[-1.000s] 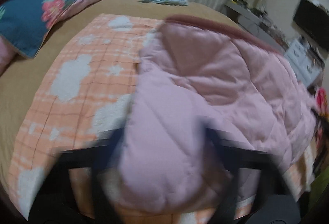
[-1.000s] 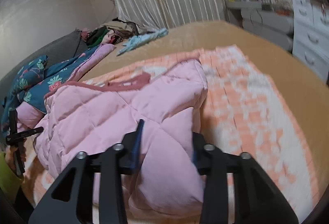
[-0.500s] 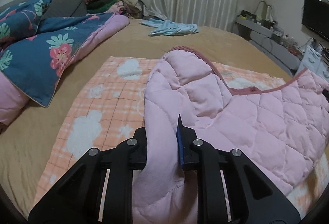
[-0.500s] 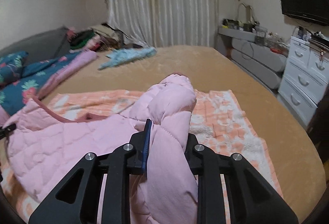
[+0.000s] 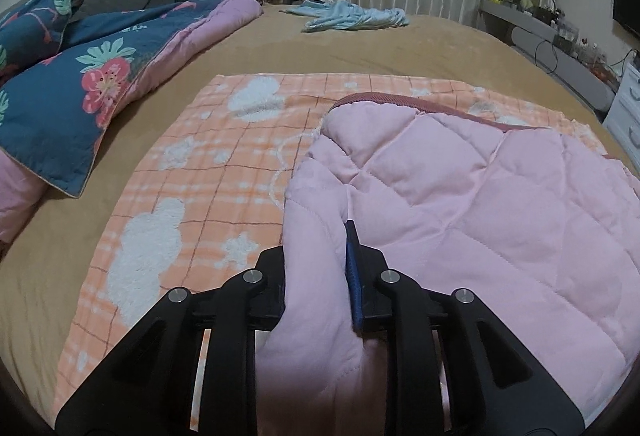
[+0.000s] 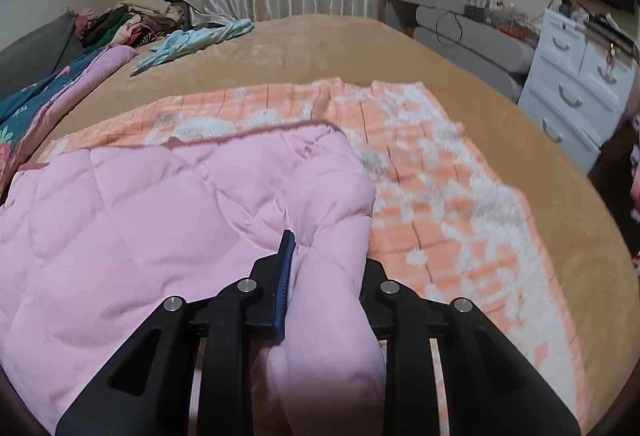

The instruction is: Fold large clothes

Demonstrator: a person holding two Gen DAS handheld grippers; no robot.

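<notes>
orange blanket [image 5: 208, 172] under pink quilted garment [image 5: 460, 196] (blue cloth [image 5: 352, 16] beyond, perhaps clothing)

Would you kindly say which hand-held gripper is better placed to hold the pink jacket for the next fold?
Probably right: the right hand-held gripper pinches the pink jacket firmly, while the left hand-held gripper has its jaws opening, fabric between them.

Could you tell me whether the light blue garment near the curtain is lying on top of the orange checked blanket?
No, the light blue garment lies on the bare tan bedspread, well beyond the orange checked blanket.
</notes>
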